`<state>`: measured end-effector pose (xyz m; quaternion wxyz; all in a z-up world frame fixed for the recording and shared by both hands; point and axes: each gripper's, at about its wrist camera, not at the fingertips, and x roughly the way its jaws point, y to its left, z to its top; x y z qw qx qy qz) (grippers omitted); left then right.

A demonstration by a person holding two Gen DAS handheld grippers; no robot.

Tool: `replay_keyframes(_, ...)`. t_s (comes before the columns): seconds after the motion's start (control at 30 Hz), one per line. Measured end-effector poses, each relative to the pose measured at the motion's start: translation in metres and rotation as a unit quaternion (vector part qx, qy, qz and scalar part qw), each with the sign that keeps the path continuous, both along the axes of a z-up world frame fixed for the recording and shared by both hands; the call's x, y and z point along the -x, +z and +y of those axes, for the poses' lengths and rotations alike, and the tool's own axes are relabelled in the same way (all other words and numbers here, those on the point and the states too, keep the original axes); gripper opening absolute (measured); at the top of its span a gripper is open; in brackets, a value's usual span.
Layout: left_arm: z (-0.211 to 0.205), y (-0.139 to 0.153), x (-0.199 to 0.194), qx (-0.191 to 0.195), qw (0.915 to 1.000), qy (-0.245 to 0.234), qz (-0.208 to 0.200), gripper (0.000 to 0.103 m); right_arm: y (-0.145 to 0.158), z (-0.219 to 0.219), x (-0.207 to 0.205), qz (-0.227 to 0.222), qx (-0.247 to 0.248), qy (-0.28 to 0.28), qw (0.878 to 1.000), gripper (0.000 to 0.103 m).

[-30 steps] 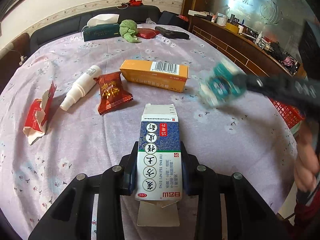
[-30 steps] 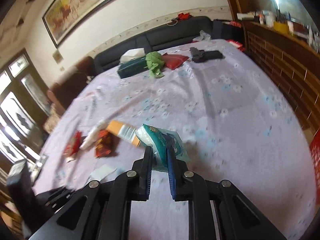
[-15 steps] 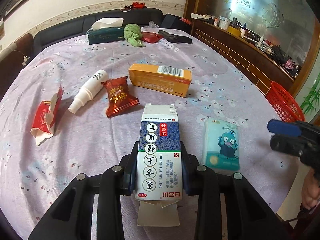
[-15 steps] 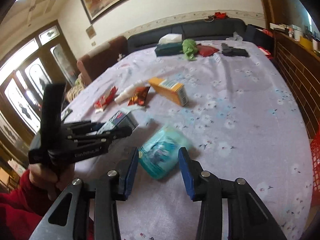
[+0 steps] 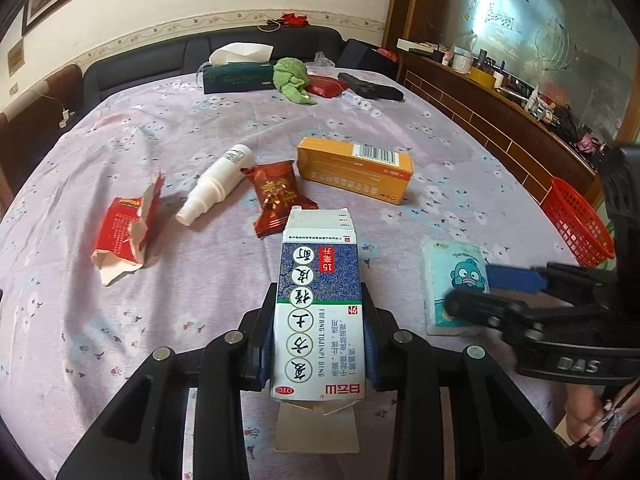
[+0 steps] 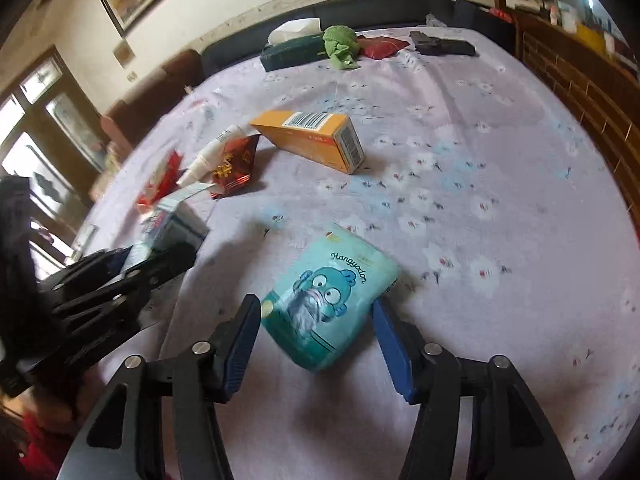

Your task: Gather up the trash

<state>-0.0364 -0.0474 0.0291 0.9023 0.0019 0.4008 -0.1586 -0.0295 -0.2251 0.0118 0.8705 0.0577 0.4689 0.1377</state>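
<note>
Two pieces of trash are in play: the blue medicine carton sits clamped between the pads of my left gripper above the table, and the teal tissue pack lies flat on the cloth between the spread, empty fingers of my right gripper. To take the pack cleanly I should centre it between both pads and squeeze its short sides gently, since soft film likely buckles. Beyond lie the orange box, red wrapper, white bottle, torn red packet and red basket.
</note>
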Motion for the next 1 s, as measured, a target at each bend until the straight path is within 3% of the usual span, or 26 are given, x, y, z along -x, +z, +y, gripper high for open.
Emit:
replay_keyframes(0.2, 0.009, 0.001, 0.003, 0.004, 1.0000, 0.005, -0.002, 0.033, -0.007, 0.026, -0.011, -0.003, 0.089, 0.005, 0.996, 0.066)
replay_keyframes(0.27, 0.009, 0.001, 0.003, 0.003, 1.0000, 0.005, -0.002, 0.033, -0.009, 0.025, -0.006, -0.007, 0.093, 0.009, 0.996, 0.060)
replay_keyframes(0.33, 0.009, 0.001, 0.003, 0.003, 1.0000, 0.002, -0.002, 0.033, -0.009, 0.018, 0.000, -0.015, 0.088, 0.004, 0.996, 0.041)
replay_keyframes(0.43, 0.004, 0.000, 0.005, 0.005, 1.0000, -0.004, -0.004, 0.033, -0.006, 0.002, 0.006, -0.015, 0.053, -0.010, 0.998, 0.033)
replay_keyframes(0.67, -0.022, 0.004, 0.011, -0.002, 0.9997, -0.023, -0.012, 0.033, 0.014, -0.024, 0.027, -0.060, 0.030, -0.040, 0.997, 0.032)
replay_keyframes(1.0, -0.048, 0.005, 0.014, -0.019, 0.9989, -0.042, -0.010, 0.033, 0.017, -0.044, 0.032, -0.064, 0.014, -0.055, 0.996, 0.033)
